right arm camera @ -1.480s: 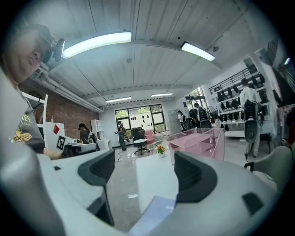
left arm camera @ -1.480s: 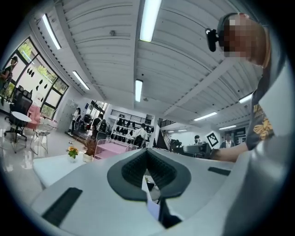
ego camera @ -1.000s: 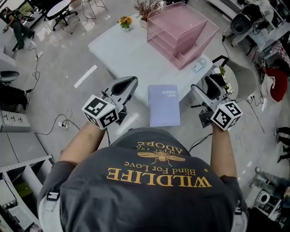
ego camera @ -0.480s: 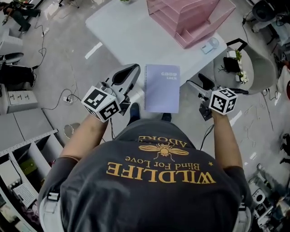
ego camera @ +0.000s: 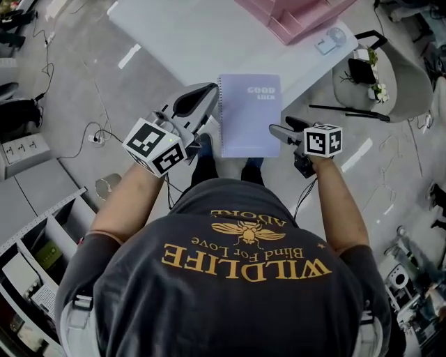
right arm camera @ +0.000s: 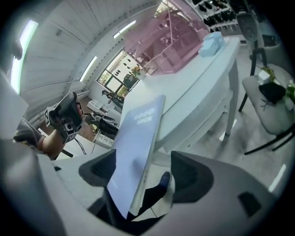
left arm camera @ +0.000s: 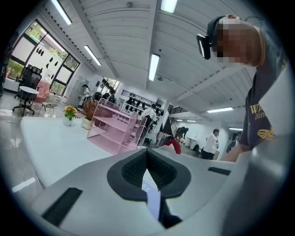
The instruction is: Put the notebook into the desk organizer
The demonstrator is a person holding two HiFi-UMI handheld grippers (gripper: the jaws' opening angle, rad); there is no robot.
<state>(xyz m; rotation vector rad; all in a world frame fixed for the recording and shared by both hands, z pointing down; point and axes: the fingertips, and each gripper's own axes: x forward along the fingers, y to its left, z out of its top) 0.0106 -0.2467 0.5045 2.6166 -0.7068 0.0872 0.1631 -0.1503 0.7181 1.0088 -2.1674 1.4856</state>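
Short of the table, our left gripper pinches the notebook, pointing lengthwise at the desk organizer; right gripper gapes.

A white table stands beside a grey chair.

Lavender spiral notebook, "GOOD LUCK" cover up, pinched at its spiral edge in my left gripper. Its opposite edge sits between the parted jaws of my right gripper. Pink see-through tiered desk organizer stands upright, well ahead of both.
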